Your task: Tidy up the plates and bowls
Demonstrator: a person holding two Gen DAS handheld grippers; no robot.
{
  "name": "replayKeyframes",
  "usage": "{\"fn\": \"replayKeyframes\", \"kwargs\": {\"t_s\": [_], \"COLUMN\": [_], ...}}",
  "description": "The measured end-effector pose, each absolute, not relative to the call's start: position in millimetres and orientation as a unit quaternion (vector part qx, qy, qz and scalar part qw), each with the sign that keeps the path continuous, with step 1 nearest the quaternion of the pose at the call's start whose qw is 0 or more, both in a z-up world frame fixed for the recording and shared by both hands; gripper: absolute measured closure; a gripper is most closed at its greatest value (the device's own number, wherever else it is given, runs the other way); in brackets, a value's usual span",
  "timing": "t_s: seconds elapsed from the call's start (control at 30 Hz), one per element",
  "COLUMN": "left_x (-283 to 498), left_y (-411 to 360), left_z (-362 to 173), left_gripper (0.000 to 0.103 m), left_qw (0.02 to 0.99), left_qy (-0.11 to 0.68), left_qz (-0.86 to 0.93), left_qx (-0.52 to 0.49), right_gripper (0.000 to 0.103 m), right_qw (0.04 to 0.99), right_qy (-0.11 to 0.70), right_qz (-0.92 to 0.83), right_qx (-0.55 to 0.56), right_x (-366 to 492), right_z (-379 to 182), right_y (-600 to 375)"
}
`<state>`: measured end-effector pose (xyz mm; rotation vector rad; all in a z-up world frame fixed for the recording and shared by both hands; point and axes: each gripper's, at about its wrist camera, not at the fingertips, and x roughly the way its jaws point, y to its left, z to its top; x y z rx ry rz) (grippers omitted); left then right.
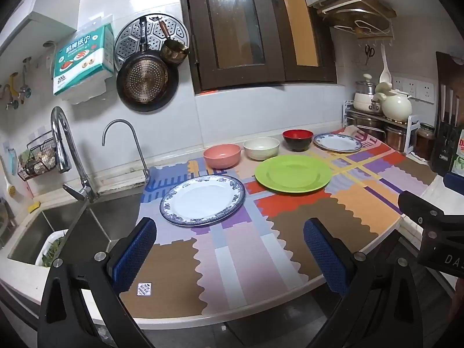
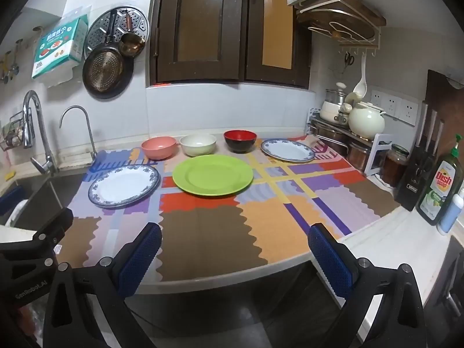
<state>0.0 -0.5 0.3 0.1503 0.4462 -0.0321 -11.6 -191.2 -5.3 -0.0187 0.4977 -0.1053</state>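
On a colourful patchwork mat lie a blue-rimmed white plate point(image 1: 203, 200) point(image 2: 124, 186) at the left, a green plate point(image 1: 293, 173) point(image 2: 213, 174) in the middle and a second blue-rimmed plate point(image 1: 337, 142) point(image 2: 287, 150) at the back right. Behind stand a pink bowl point(image 1: 222, 155) point(image 2: 159, 147), a cream bowl point(image 1: 261, 148) point(image 2: 198, 144) and a red-and-black bowl point(image 1: 297, 139) point(image 2: 240, 140). My left gripper point(image 1: 230, 249) is open and empty above the mat's near edge. My right gripper point(image 2: 236, 250) is open and empty, also at the near edge.
A sink point(image 1: 72, 226) with two taps point(image 1: 62, 142) lies left of the mat. Pots and a kettle point(image 2: 366, 120) stand on a rack at the back right. A knife block point(image 2: 417, 168) and a dish soap bottle point(image 2: 440, 185) stand at the right. Pans hang on the wall point(image 1: 143, 84).
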Motion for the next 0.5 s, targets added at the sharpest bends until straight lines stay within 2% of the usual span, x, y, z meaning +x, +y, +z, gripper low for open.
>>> {"fn": "replayKeyframes", "kwargs": {"t_s": [0.5], "left_x": [-1.6], "left_y": [-2.2], "left_z": [-0.6], "left_gripper": [0.0], "left_qw": [0.971], "left_qy": [0.225], "left_qz": [-0.042], "left_qx": [0.073], "right_gripper": [0.001], "right_qw": [0.968], "right_qy": [0.245], "right_qz": [-0.054], "right_qx": [-0.011], "right_x": [-13.1], "right_z": [-4.6], "right_y": [-189.9]}}
